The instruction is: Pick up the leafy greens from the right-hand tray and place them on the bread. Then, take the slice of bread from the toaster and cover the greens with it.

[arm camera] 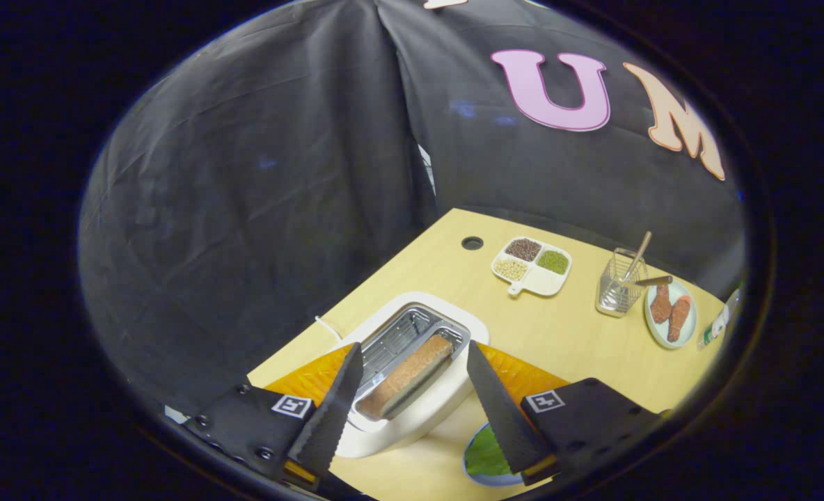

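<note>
The hand-held gripper (408,376) hangs above the desk (579,334) with its two fingers spread wide, holding nothing and touching nothing. Their inner faces are ribbed like saw teeth, and each finger mount carries a small square black-and-white marker.

Between the fingers, and lower down, sits the toaster (419,390): a white, rounded body with a shiny metal top and two long slots. The nearer slot holds the bread slice (412,372), standing on edge, with a brown crust and a pale, crumbly top. The farther slot shows bare metal grilles. A white cord runs off the toaster's far side. An orange mat (523,376) with a glossy, rippled surface lies under it.

Just under the right finger a plate (485,459) carries the greens (485,452), a flat, bright green leaf, partly hidden by that finger.

Well beyond the fingers, on the pale wood-grain desk, a white dish (534,268) with a short handle has four compartments, three of them filled with dark brown, green and beige grains. To its right stands a wire basket (617,285) with wooden-handled utensils, and next to it a pale oval plate (671,313) with two reddish-brown pieces of food. A round hole (472,243) pierces the desk near the dark cloth wall. No writing can be read.
</note>
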Action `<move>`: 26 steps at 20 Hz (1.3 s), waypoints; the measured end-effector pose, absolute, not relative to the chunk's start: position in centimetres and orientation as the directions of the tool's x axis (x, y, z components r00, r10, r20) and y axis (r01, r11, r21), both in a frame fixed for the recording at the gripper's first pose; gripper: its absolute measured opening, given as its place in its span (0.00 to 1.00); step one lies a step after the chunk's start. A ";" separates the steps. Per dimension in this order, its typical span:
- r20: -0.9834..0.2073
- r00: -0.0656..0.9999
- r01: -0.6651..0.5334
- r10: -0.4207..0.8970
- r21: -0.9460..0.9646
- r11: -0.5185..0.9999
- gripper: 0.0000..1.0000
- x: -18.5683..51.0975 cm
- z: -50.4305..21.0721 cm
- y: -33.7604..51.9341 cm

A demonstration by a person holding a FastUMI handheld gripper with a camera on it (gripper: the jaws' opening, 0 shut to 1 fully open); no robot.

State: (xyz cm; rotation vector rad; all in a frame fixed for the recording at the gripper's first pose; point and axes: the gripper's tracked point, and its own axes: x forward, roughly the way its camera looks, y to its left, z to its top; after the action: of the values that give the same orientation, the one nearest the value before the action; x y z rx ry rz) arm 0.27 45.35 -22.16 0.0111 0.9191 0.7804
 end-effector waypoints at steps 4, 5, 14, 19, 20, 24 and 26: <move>-0.727 0.337 -0.572 0.598 0.346 0.743 0.69 0.3 -23.4 46.1; -0.726 0.334 -0.565 0.601 0.355 0.744 0.61 0.4 -23.3 46.3; -0.731 0.342 -0.529 0.591 0.370 0.764 0.17 0.3 -22.3 44.7; -0.685 0.356 -0.500 0.635 0.435 0.749 0.04 0.6 -20.1 43.2; -0.672 0.365 -0.487 0.645 0.453 0.747 0.04 0.8 -19.5 42.6; -0.613 0.386 -0.441 0.690 0.534 0.721 0.04 1.2 -17.7 40.5; -0.584 0.402 -0.433 0.705 0.557 0.709 0.04 1.3 -16.9 39.6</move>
State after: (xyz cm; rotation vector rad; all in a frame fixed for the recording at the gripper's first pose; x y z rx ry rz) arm 1.27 39.60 -16.91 0.3415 0.9002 0.7367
